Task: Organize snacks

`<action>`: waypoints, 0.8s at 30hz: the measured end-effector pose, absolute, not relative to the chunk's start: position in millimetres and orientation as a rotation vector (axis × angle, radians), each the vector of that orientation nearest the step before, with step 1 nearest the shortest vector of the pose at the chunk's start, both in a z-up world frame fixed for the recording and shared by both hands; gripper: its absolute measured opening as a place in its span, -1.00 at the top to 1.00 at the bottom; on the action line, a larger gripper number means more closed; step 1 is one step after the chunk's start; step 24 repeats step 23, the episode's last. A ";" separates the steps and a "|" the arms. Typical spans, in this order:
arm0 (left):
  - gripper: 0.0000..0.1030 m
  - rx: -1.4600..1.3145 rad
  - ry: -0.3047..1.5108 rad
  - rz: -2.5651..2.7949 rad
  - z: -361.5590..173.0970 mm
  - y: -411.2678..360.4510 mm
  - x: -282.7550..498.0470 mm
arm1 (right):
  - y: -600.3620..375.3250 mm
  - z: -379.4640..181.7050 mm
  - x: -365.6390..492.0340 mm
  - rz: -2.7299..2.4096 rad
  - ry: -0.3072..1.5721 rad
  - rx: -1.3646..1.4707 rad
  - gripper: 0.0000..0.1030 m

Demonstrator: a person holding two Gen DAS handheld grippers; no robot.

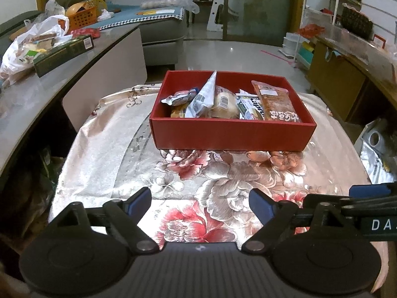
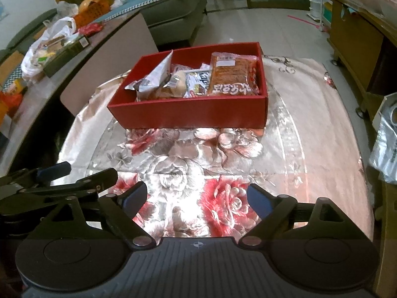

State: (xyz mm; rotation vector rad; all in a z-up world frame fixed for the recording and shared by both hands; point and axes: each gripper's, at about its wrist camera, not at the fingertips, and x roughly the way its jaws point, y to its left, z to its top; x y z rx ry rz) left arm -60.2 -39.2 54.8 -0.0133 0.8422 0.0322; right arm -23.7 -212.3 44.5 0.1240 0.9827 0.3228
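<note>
A red cardboard box (image 1: 230,134) (image 2: 188,115) stands on a table under a shiny floral cloth (image 1: 173,173) (image 2: 297,129). Inside it lie several snack packets: an orange-brown packet with Korean lettering (image 1: 274,101) (image 2: 233,74), a round bun in clear wrap (image 1: 224,103) (image 2: 177,82), a white-silver pouch standing on end (image 1: 204,94) (image 2: 156,74) and smaller ones. My left gripper (image 1: 199,204) hovers open over the cloth, short of the box, nothing between its blue pads. My right gripper (image 2: 197,200) is open too, empty, beside the left one (image 2: 74,176).
A long grey counter (image 1: 49,94) (image 2: 49,87) runs along the left with plastic bags, a dark green box (image 1: 63,54) and an orange basket (image 1: 83,16). A grey sofa (image 1: 161,32) stands behind. Wooden cabinets (image 1: 335,79) line the right, and a silver bag (image 2: 387,149) sits by the table.
</note>
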 end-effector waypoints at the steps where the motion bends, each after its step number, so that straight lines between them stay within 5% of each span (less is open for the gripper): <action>1: -0.56 -0.012 0.841 0.033 55.2 -39.4 -60.0 | -212.5 44.6 -24.2 0.323 0.984 0.123 -0.78; 24: -0.68 0.050 0.781 0.069 58.1 -44.0 -63.4 | -215.2 40.3 -23.1 0.306 1.001 0.115 -0.79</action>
